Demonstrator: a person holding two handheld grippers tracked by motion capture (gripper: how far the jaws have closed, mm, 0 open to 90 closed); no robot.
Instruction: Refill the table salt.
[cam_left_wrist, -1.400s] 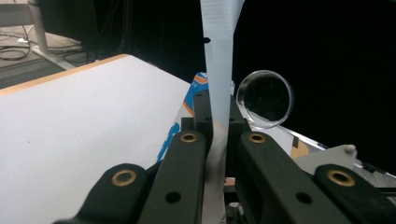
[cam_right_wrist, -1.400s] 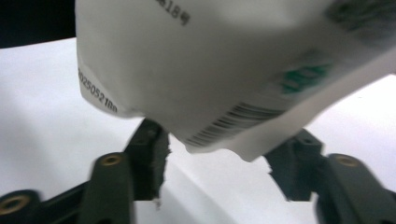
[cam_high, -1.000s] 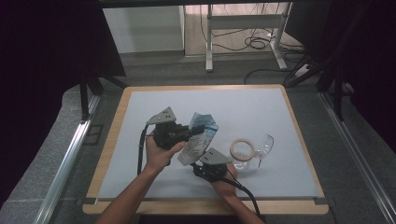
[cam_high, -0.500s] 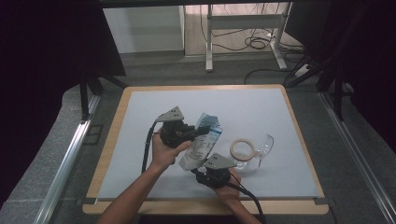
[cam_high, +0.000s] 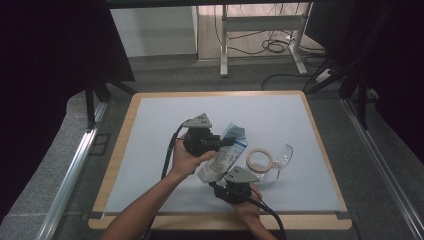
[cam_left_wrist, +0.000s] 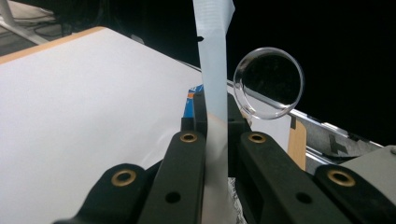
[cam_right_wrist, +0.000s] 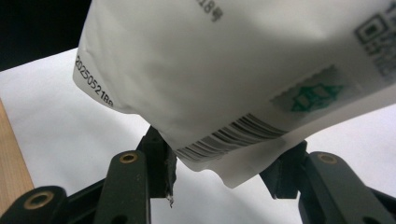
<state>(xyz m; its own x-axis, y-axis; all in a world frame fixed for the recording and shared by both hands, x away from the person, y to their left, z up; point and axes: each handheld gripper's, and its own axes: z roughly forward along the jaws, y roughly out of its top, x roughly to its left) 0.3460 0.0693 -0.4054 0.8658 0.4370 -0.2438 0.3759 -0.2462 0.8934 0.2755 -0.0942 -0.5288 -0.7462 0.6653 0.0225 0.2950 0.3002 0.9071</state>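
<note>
White mat; crinkled white pouch, barcode, blue top

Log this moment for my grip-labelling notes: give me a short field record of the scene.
held item: pouch, white with blue print, lifted off the mat
left gripper: shut on the pouch's top edge
right gripper: jaws apart, either side of the pouch's lower corner
beside pouch: tape ring and clear cup lying on its side
surface: pale mat on a wood-edged table
</note>
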